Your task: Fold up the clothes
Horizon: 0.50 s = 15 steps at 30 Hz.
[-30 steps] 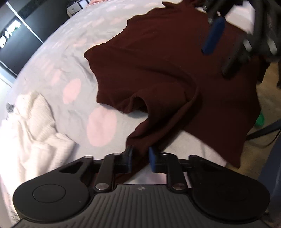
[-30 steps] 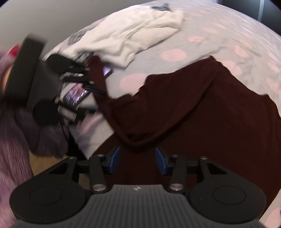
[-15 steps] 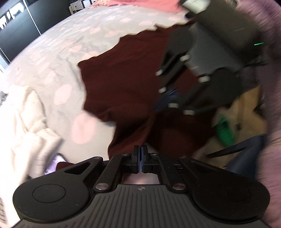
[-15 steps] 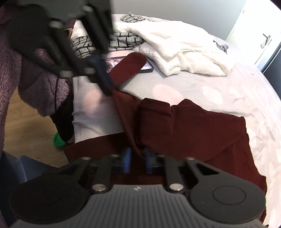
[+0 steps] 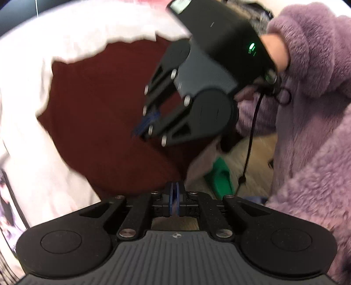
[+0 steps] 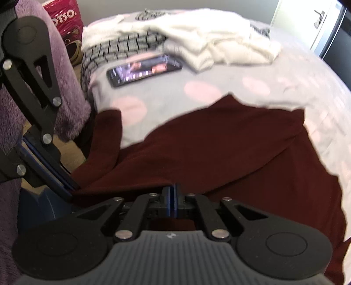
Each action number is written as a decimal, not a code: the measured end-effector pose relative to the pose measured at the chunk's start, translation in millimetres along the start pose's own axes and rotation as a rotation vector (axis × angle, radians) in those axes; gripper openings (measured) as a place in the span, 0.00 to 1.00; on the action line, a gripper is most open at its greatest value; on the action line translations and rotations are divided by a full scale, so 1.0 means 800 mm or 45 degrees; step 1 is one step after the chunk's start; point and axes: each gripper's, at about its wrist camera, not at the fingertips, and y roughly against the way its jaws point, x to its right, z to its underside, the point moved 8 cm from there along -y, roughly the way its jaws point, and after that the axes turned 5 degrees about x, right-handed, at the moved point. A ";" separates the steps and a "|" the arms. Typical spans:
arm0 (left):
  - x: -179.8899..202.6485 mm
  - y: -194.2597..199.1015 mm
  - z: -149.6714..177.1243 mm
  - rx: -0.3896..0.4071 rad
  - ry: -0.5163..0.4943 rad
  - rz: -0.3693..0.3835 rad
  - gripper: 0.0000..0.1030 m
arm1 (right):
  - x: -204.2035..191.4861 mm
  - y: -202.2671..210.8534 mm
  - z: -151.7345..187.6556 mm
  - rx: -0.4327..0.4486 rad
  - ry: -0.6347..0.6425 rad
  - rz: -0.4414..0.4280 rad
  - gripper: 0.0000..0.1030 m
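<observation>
I see the maroon garment (image 6: 219, 153) lying on the bed (image 6: 274, 92), its near hem pulled over the bed's edge toward me; in the right wrist view its long axis runs from the near left out to the far right, with one sleeve (image 6: 105, 144) pointing away along the bed's left edge. My left hand-held gripper (image 5: 174, 198) has its blue pads pressed together at the garment's near edge, and in the right wrist view the same left hand-held gripper (image 6: 70, 189) bites a fold of maroon cloth at the hem. My right hand-held gripper (image 6: 171, 200) is also pinched tight, with the hem gathered right at its tips; seen from the left wrist, the right hand-held gripper (image 5: 142, 129) is blurred and sits over the cloth.

Only the right wrist view shows a phone (image 6: 144, 70) with a lit screen lying flat on the bed beyond the garment, a white knit pile (image 6: 208, 37) further back, a grey brick-patterned cloth (image 6: 122, 46) beside it, and a red bag (image 6: 63, 17) on the floor. Only the left wrist view shows my purple fleece sleeve (image 5: 311, 109), a green object (image 5: 219, 177) on the wooden floor (image 5: 254, 153), and the green light on the right device.

The bed cover is pale grey with pink spots; a doorway (image 6: 329, 28) stands at the far right
</observation>
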 end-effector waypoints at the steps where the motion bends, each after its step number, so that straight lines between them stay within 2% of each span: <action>1: -0.005 0.002 0.002 -0.009 0.011 -0.011 0.04 | 0.000 -0.004 0.005 -0.016 -0.005 0.002 0.09; 4: -0.026 0.020 0.006 -0.007 0.025 -0.072 0.24 | 0.004 -0.004 0.017 -0.057 -0.036 0.001 0.10; 5: -0.036 0.023 0.007 -0.010 0.040 -0.092 0.28 | 0.006 -0.002 0.020 -0.066 -0.057 -0.001 0.14; 7: -0.061 0.027 0.005 -0.008 0.083 -0.147 0.28 | 0.010 0.001 0.027 -0.083 -0.107 0.010 0.25; 9: -0.077 0.027 0.003 0.019 0.103 -0.165 0.28 | 0.012 0.006 0.034 -0.095 -0.158 0.028 0.28; 12: -0.081 0.015 0.009 0.025 0.022 -0.188 0.28 | 0.005 0.019 0.042 -0.067 -0.205 0.014 0.33; 13: -0.078 0.009 0.012 0.016 -0.035 -0.208 0.33 | 0.002 0.024 0.045 -0.061 -0.213 0.013 0.34; 14: -0.074 0.001 0.017 -0.002 -0.112 -0.233 0.43 | -0.001 0.029 0.048 -0.055 -0.220 0.012 0.36; 15: -0.071 -0.006 0.021 -0.029 -0.183 -0.263 0.47 | -0.003 0.033 0.051 -0.049 -0.227 0.008 0.38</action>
